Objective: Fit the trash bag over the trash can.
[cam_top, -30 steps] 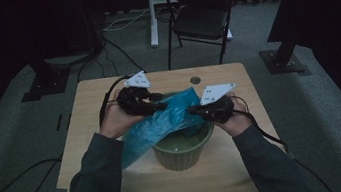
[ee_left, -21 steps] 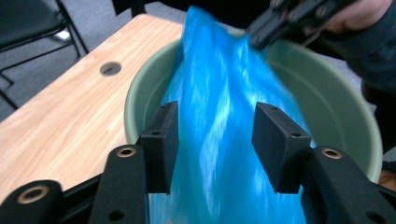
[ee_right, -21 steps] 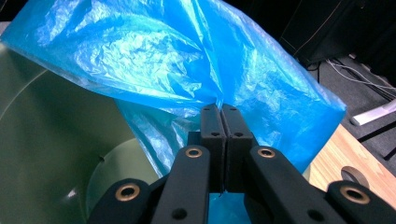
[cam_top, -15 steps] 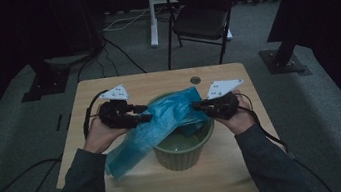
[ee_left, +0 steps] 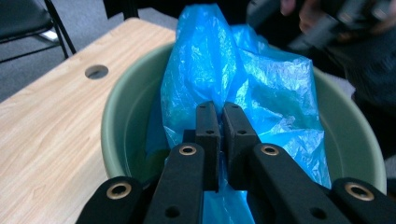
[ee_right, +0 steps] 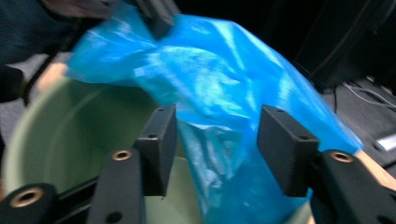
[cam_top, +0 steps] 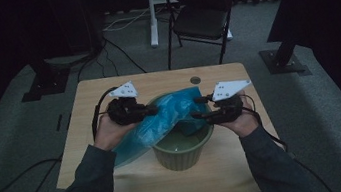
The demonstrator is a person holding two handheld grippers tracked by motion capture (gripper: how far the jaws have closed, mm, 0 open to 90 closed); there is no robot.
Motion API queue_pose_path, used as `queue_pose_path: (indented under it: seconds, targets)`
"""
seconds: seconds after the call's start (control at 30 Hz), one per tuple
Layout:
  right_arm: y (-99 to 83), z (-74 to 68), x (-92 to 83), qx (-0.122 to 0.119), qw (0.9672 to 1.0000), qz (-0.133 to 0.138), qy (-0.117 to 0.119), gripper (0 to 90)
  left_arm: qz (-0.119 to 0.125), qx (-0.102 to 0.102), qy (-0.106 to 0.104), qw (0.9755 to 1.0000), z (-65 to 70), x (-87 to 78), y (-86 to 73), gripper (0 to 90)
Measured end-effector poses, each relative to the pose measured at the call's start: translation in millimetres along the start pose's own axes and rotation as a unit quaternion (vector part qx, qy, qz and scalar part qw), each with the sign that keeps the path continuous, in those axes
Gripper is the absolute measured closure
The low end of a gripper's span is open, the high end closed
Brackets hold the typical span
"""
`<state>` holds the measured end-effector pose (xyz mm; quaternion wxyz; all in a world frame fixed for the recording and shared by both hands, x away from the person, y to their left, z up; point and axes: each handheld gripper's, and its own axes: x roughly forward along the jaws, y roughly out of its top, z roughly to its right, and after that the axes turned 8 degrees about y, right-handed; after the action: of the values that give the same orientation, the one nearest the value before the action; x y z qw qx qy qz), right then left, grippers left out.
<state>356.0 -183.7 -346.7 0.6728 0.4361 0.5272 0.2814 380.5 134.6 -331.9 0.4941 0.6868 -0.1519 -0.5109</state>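
Closing on the blue bag (ee_left: 243,84), the left hand-held gripper (ee_left: 219,112) has just clamped its film over the green tub (cam_top: 184,150); right hand-held gripper (ee_right: 215,135) has just sprung apart, bag probably loose between the jaws; grip handed over, lining continues.

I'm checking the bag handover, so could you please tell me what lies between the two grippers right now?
In the high view, the blue plastic bag spans from the left gripper, whose jaws pinch it, to the right gripper, draped over the green bucket.
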Motion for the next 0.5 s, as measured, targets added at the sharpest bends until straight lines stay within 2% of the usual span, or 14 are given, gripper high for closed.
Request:
queue_pose_path:
  seconds: [0.13,0.33,0.47,0.5]
  targets:
    - [3.4,-8.2,-0.1,-0.017,0.9998,0.011,0.002,42.3,0.0,-0.006,0.004,1.0,-0.7,6.4,3.5,86.2]
    - [12.5,-16.5,2.6,-0.039,0.999,0.021,0.002,40.8,-0.004,0.002,-0.003,1.0,4.2,13.0,9.1,86.2]
    - [16.7,-18.1,7.3,-0.045,0.9989,0.013,0.006,40.6,-0.004,0.007,-0.007,0.9999,8.1,14.3,11.5,86.2]
    - [17.6,-18.1,10.2,-0.048,0.9988,0.008,0.01,43.2,-0.003,0.01,-0.011,0.9999,10.8,13.7,12.8,86.2]
